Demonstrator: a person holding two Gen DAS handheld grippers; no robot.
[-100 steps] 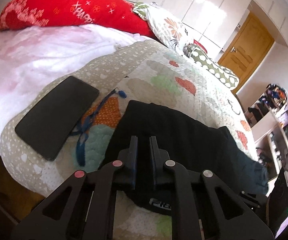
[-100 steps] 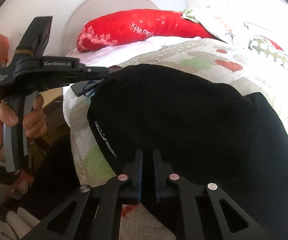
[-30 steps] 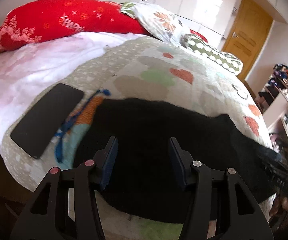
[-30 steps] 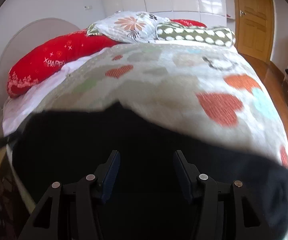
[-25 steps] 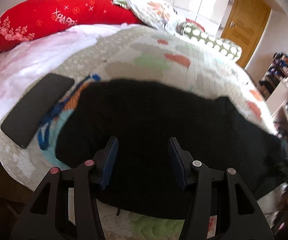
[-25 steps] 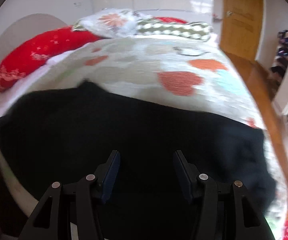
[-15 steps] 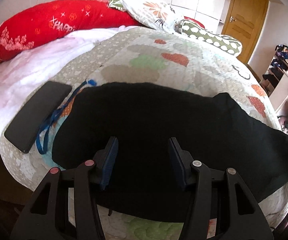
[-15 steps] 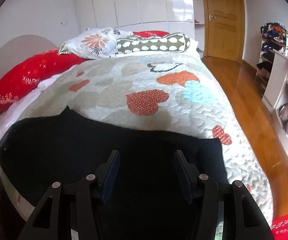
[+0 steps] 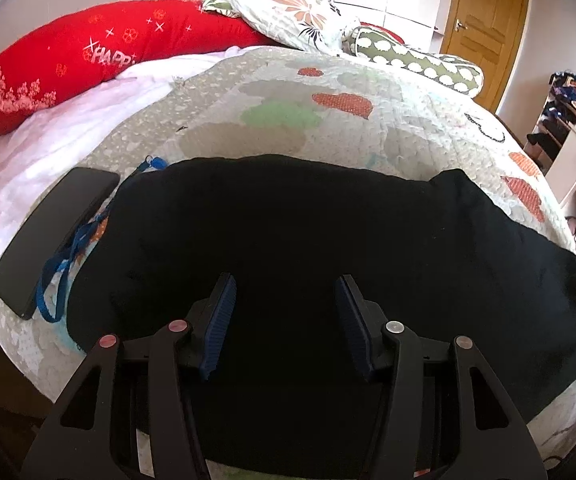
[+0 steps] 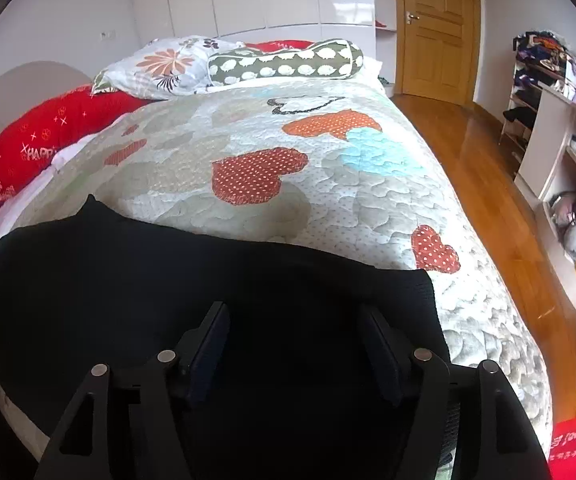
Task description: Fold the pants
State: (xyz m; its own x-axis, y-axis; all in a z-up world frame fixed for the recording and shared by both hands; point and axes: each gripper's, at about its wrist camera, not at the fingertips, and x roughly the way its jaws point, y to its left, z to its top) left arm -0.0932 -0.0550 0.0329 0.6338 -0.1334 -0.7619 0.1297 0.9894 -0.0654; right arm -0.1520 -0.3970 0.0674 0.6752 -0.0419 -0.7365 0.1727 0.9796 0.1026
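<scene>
— Fingers (image 9: 218, 326) on the left gripper (image 9: 284, 320): spread wide, blue pads facing each other, nothing pinched. Pressed together on black cloth seconds ago.

— Same on the right gripper (image 10: 293, 344)?

— Same. Spread apart, empty, hovering low over the fabric. Also clamped shut a few seconds back, now released.

— Location of the pants (image 9: 307, 248)?

— Laid out flat across the near end of the bed (image 10: 367, 208), on the heart-print quilt, one long dark band running side to side under both grippers. Near edge hanging slightly past the mattress edge. No longer lifted or bunched as in the earlier views.

— Meaning for the task?

— Likely one stage finished: garment put down, spread and let go. Judged from the long flat shape, shortening folds not yet made. Probably a fresh grasp at one end next, then a carry toward the other.

— Anything nearby?

— Black phone (image 9: 52, 236) just beside the left end of the pants, with a blue lanyard (image 9: 62, 268) running alongside the cloth and partly under its edge. Worth avoiding when gripping that end. Red pillow (image 9: 88, 60) and patterned pillows well apart, at the head of the bed.

— Creases?

— Hard to tell; fabric too dark for detail.
</scene>
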